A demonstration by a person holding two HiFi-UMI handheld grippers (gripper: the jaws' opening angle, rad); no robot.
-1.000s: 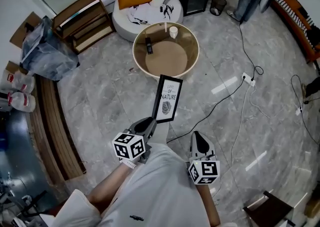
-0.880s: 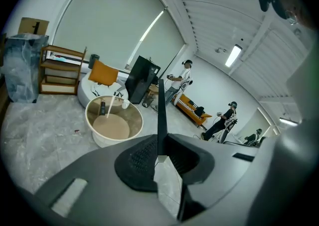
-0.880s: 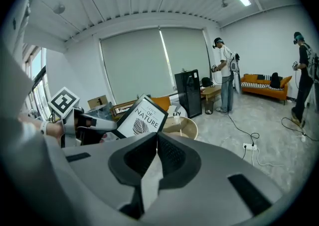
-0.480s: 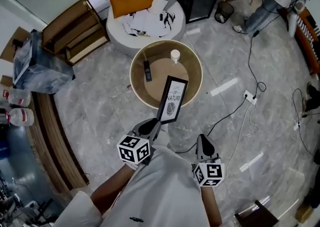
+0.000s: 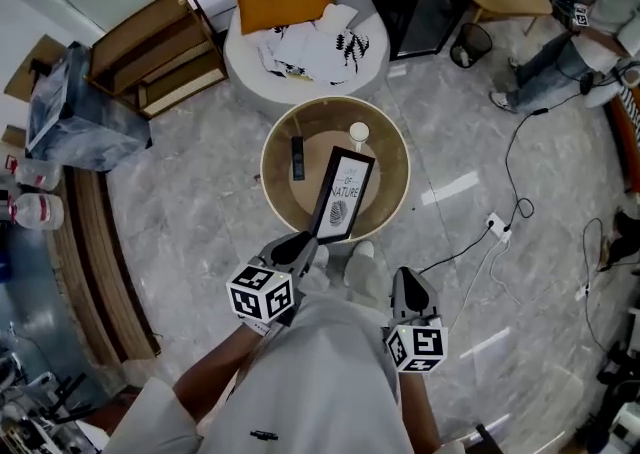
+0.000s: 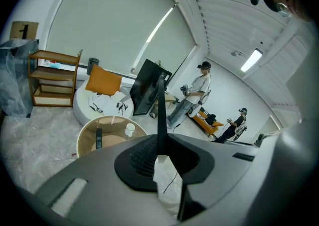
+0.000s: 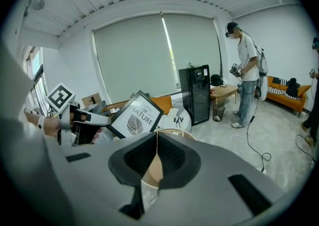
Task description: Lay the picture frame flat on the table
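Seen from the head view, a person stands over a low round desk [image 5: 400, 167], the left tool [image 5: 297, 252] clamped on the bottom edge of a black picture frame [image 5: 342, 195] that hangs tilted in the air above the desk's near side, not yet touching it; a grip at the foot leaves the rest of the frame free to tip down flat. A remote [image 5: 297, 157] and a cup [image 5: 358, 132] sit toward the far side, so the bare near half looks the likely landing spot. The right tool [image 5: 405, 287] waits low at the person's side, clear of the work. In the left gripper view the frame [image 6: 161, 115] stands edge-on as a thin dark blade, pinched between jaws drawn in tight on it, with the desk below and beyond. In the right gripper view the jaws meet with nothing between them, and the frame's printed face [image 7: 135, 116] shows off to the left, held aloft by the other tool.
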